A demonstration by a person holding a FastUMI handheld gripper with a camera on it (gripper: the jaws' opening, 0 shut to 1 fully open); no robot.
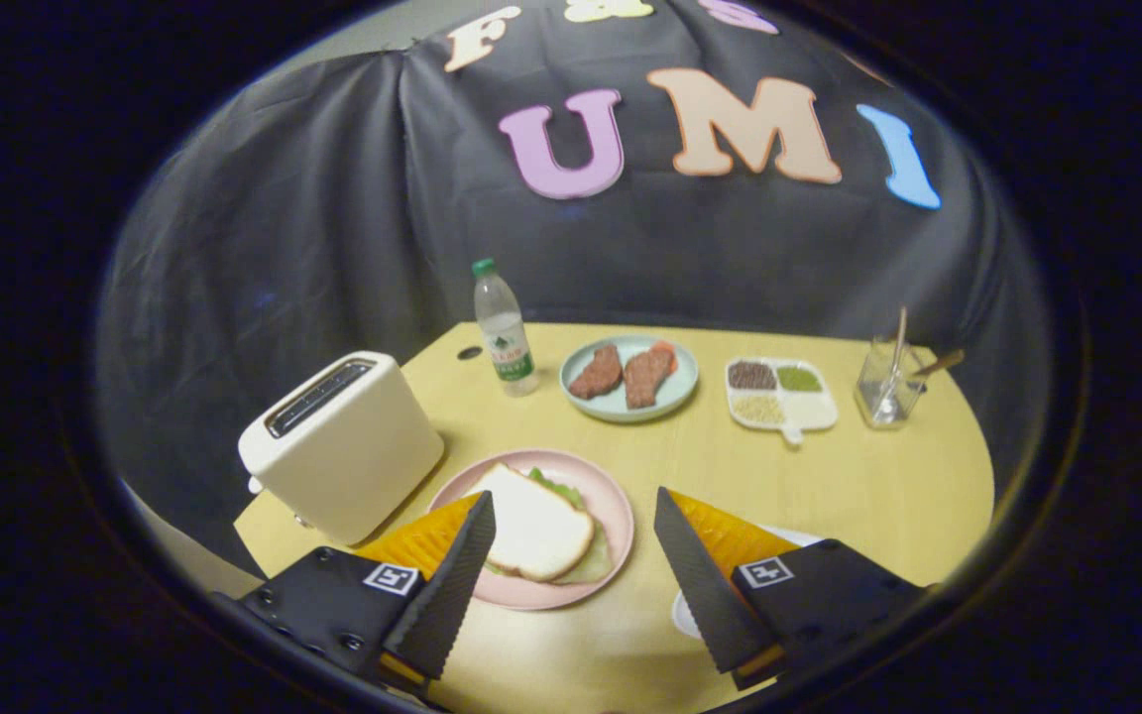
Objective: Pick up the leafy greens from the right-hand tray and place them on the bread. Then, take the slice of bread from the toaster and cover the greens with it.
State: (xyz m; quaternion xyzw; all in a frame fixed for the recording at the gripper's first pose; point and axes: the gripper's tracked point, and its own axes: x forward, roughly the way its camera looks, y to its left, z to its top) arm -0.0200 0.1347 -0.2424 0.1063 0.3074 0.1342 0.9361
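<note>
A pink plate (611,516) lies just ahead of my fingers, nearer the left one. On it a white bread slice (531,526) covers leafy greens (559,488), whose green edge peeks out at the far side, with another slice's edge showing beneath. The cream toaster (343,446) stands left of the plate, its slot looking dark. My gripper (571,526) hovers above the table with its fingers wide apart and nothing between them. Under the right finger a white tray (682,613) shows only its rim.
Beyond the plate stand a water bottle (503,327), a pale blue plate (628,407) with two meat pieces, a white divided dish (781,395) of grains, and a clear glass (888,385) holding sticks. The yellow table (829,486) ends close to the right.
</note>
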